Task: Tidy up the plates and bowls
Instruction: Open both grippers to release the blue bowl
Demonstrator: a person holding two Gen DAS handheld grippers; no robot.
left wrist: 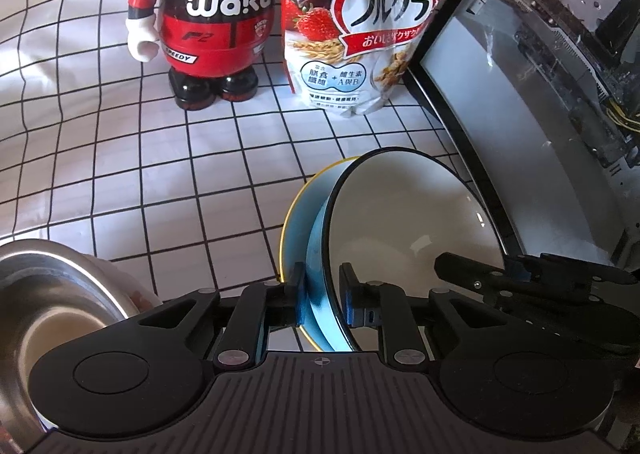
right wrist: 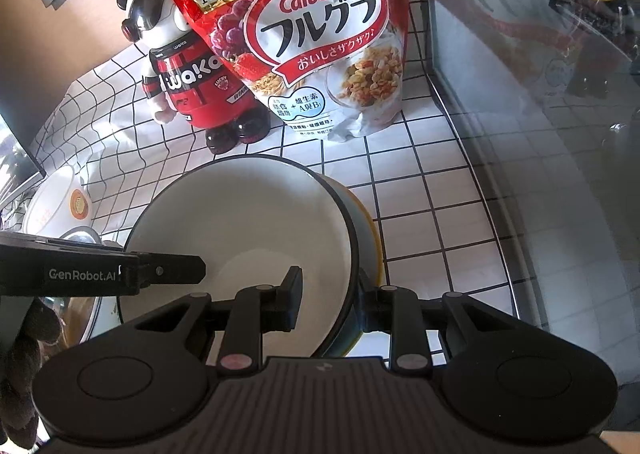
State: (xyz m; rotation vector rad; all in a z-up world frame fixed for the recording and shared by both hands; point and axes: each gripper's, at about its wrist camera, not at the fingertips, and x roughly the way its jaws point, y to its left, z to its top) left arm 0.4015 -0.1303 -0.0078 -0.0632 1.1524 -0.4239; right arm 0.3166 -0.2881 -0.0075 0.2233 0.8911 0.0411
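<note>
- Left tool [left wrist: 322, 294]: clamped on rim of black-rimmed blue bowl [left wrist: 416, 213], nested in yellow-rimmed bowl [left wrist: 296, 221].
- Right tool [right wrist: 330, 300]: clamped on same bowl's opposite rim.

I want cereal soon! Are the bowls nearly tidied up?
About halfway, I'd guess. Done: nothing clearly finished. In hand: the left gripper and right gripper both pinch the rim of the blue bowl with the white inside, tilted over a yellow-rimmed dish. Left: a steel bowl and a white bowl wait at the side.
</note>
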